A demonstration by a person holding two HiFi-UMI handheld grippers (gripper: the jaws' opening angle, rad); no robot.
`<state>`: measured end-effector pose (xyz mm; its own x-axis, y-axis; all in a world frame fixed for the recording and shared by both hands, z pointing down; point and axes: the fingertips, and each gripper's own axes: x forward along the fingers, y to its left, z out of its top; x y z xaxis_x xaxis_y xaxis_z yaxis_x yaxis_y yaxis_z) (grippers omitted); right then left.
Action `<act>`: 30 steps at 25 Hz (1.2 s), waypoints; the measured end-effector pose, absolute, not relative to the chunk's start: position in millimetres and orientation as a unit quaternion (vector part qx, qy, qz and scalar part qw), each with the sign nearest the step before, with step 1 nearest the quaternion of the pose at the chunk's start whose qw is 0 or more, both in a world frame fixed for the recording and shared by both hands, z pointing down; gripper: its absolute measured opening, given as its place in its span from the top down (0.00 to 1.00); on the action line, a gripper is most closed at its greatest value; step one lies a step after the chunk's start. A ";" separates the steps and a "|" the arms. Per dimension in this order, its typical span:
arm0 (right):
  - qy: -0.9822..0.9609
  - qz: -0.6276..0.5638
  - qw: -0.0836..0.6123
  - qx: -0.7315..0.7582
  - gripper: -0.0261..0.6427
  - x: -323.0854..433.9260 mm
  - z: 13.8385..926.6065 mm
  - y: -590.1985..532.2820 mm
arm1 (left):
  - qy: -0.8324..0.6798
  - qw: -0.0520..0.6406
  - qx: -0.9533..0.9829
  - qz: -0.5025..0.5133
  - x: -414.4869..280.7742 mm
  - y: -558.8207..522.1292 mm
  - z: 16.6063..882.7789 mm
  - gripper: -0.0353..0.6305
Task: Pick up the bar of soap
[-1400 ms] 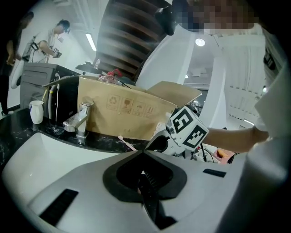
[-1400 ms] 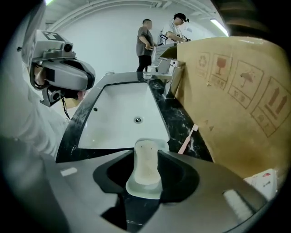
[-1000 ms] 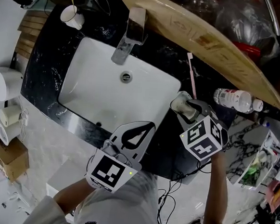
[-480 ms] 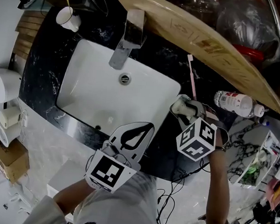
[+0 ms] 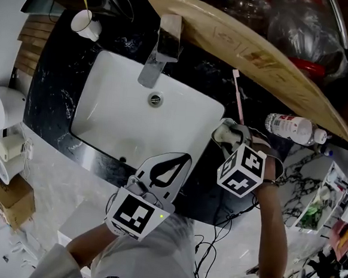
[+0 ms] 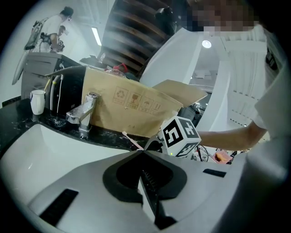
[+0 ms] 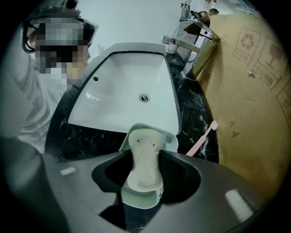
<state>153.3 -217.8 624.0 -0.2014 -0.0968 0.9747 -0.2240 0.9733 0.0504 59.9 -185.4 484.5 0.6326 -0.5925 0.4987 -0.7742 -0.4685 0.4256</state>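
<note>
The black marble tabletop [image 5: 59,72] carries a white sink [image 5: 122,107], with a faucet [image 5: 160,44] at the sink's far rim. A cardboard sheet [image 5: 259,52] leans along the back. The left hand-held gripper [image 5: 184,158] hangs over the tabletop's front edge, by the sink's near rim. Its jaws are clenched together with nothing between them. The right hand-held gripper [image 5: 234,136] reaches in at the sink's right rim. A bottle [image 5: 289,125] lies on its side to the right of that hand-held gripper, and a cup [image 5: 87,22] stands at the far left corner. A pink toothbrush [image 5: 238,95] lies between the sink and the cardboard, just beyond a pale green dish [image 7: 170,139]. The soap [image 7: 144,159] rests in that dish, lengthwise between the right jaws. They are drawn in on either side and grasp it. Nothing stands between soap and jaws.
</note>
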 end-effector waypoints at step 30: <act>-0.850 0.006 0.387 0.358 0.68 156.0 546.1 -224.6 | -0.417 0.271 0.855 0.148 53.4 -152.9 449.7 0.95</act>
